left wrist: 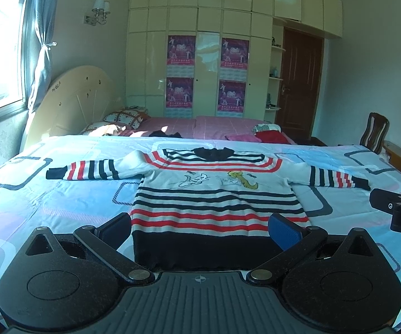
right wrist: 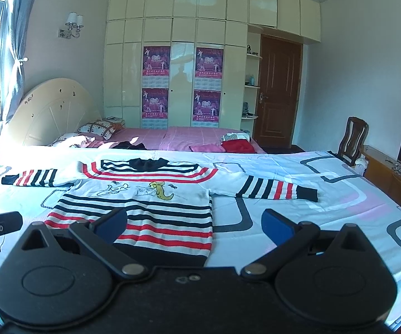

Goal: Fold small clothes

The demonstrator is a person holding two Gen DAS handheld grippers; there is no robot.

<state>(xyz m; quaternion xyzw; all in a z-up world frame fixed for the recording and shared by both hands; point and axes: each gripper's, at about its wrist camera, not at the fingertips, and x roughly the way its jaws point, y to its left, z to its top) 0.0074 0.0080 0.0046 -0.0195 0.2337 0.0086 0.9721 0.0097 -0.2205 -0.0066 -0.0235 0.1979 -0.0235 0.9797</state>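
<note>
- The bed with the pale blue sheet printed with grey rounded rectangles (left wrist: 61, 194) filled the lower half of both frames and served as the folding surface; its broad flat top gave room to spread a garment out whole.
- The small white knitted sweater with black and red stripes and a dark hem (left wrist: 214, 203) lay face up at the centre of the left wrist view and at centre-left of the right wrist view (right wrist: 144, 208). Both sleeves were stretched straight out to the sides and the body looked smooth, which I judged to be the flattened starting layout for folding, with no fold made yet.
- The left hand-held gripper (left wrist: 199, 232) sat at the bottom of its frame, its blue-padded fingers spread wide and holding nothing. It pointed at the dark hem, the fingers roughly bracketing the hem's width, probably lined up for a first approach.
- The right hand-held gripper (right wrist: 195, 226) was likewise released and empty at the bottom of its frame, aimed at the sweater's lower right corner, one finger over the striped body and the other over bare sheet.
- A pile of red and striped clothes (right wrist: 236, 142) lay on the pink bed behind, in mid-frame, perhaps waiting its turn.
</note>
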